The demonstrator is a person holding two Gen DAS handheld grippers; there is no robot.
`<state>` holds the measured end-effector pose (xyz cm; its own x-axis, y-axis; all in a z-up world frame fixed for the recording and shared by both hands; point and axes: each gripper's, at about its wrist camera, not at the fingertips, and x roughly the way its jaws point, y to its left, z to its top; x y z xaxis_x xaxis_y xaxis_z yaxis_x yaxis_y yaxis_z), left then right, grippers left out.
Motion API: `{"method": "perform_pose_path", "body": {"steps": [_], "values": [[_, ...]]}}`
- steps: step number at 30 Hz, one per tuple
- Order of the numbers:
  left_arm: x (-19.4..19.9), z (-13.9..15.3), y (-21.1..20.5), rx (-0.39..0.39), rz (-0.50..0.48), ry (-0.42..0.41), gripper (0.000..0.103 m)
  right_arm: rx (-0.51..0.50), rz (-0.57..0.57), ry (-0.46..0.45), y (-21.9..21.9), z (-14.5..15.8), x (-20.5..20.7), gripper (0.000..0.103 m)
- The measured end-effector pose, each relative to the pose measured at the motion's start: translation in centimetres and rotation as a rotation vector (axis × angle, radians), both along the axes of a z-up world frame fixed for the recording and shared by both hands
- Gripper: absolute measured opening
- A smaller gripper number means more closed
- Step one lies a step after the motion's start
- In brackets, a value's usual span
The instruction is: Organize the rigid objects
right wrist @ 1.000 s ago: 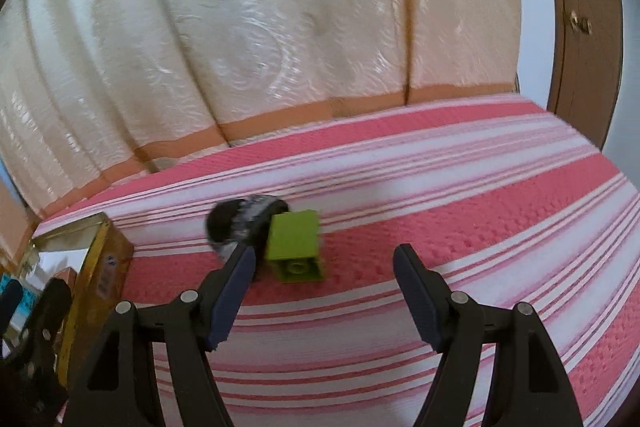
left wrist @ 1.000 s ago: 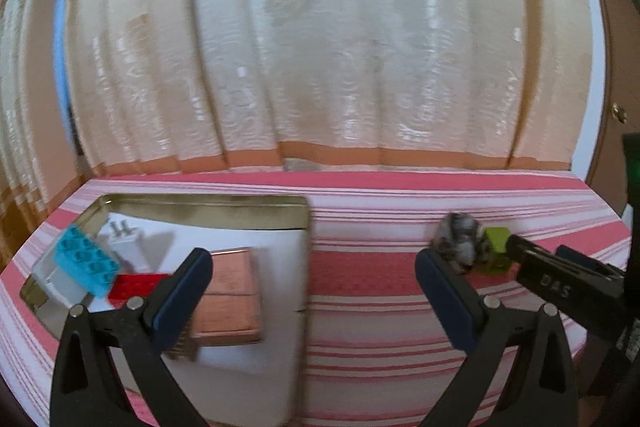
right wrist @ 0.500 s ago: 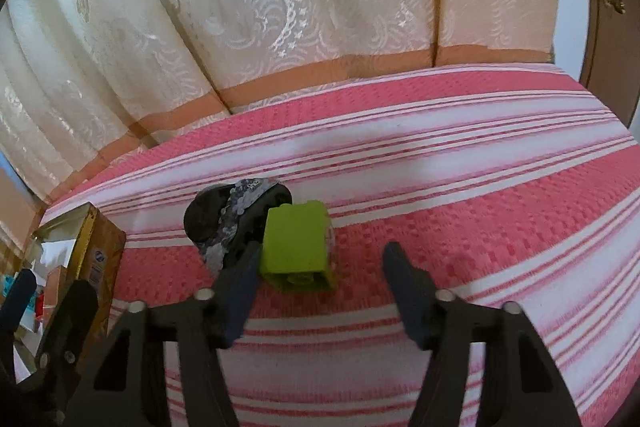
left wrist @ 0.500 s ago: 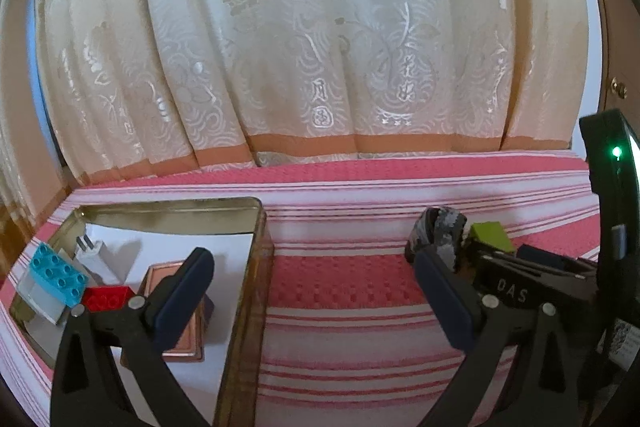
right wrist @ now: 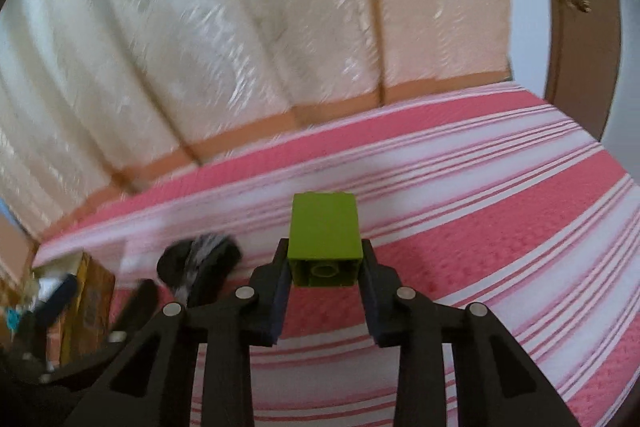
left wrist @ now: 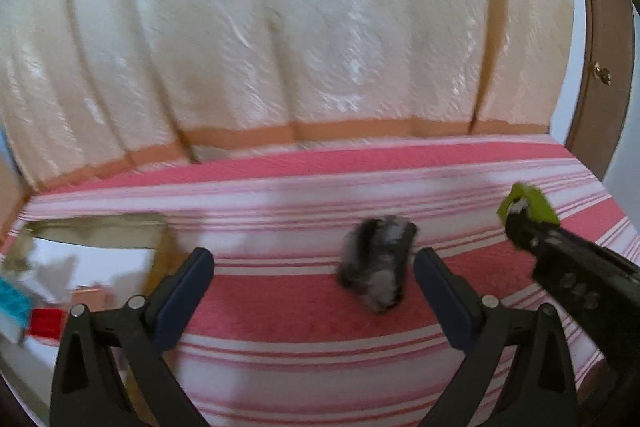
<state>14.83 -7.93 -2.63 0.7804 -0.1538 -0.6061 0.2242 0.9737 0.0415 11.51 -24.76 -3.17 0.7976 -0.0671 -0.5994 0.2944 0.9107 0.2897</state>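
The right gripper (right wrist: 325, 281) has just closed on the green block (right wrist: 324, 237). The left gripper (left wrist: 314, 281) gapes wide beside the dark pouch (left wrist: 378, 263).

Soft even daylight; motion blur throughout, curtain (left wrist: 304, 39) smeared; fisheye bending, dark vignette at corners.

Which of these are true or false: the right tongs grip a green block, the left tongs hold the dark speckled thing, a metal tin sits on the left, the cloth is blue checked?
1. The right tongs grip the green block. True; they have just been closing on it.
2. The left tongs hold the dark speckled object. False: they stand open, and it lies on the cloth between them.
3. A metal tin sits on the left. True.
4. The cloth is blue checked. False: pink and white stripes.
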Motion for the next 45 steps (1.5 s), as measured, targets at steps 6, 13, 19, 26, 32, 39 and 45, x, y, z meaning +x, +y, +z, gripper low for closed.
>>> {"method": "perform_pose_path", "body": {"steps": [6, 13, 19, 26, 32, 39, 45], "values": [[3.2, -1.6, -3.2, 0.033, -0.046, 0.123, 0.087, -0.011, -0.058, -0.042, -0.9, 1.0, -0.6, 0.034], [4.9, -3.0, -4.3, 0.025, -0.074, 0.22, 0.061, -0.007, -0.056, -0.043, -1.1, 1.1, -0.7, 0.034], [4.4, -2.9, -3.9, -0.014, -0.086, 0.214, 0.044, -0.022, -0.056, -0.036, -0.8, 0.8, -0.6, 0.034], [0.0, -0.2, -2.0, -0.043, -0.05, 0.045, 0.043, -0.032, -0.055, -0.046, -0.5, 0.6, -0.6, 0.034], [-3.5, 0.7, 0.6, -0.04, -0.019, -0.05, 0.043, -0.062, -0.036, -0.083, 0.8, 0.7, -1.2, 0.034], [-5.6, 1.3, 2.8, -0.028, -0.015, -0.11, 0.043, -0.117, -0.032, -0.123, 3.1, 0.7, -2.3, 0.034], [-6.6, 1.4, 3.9, -0.036, -0.034, -0.121, 0.043, -0.128, -0.035, -0.12, 4.0, 0.8, -2.9, 0.034]]}}
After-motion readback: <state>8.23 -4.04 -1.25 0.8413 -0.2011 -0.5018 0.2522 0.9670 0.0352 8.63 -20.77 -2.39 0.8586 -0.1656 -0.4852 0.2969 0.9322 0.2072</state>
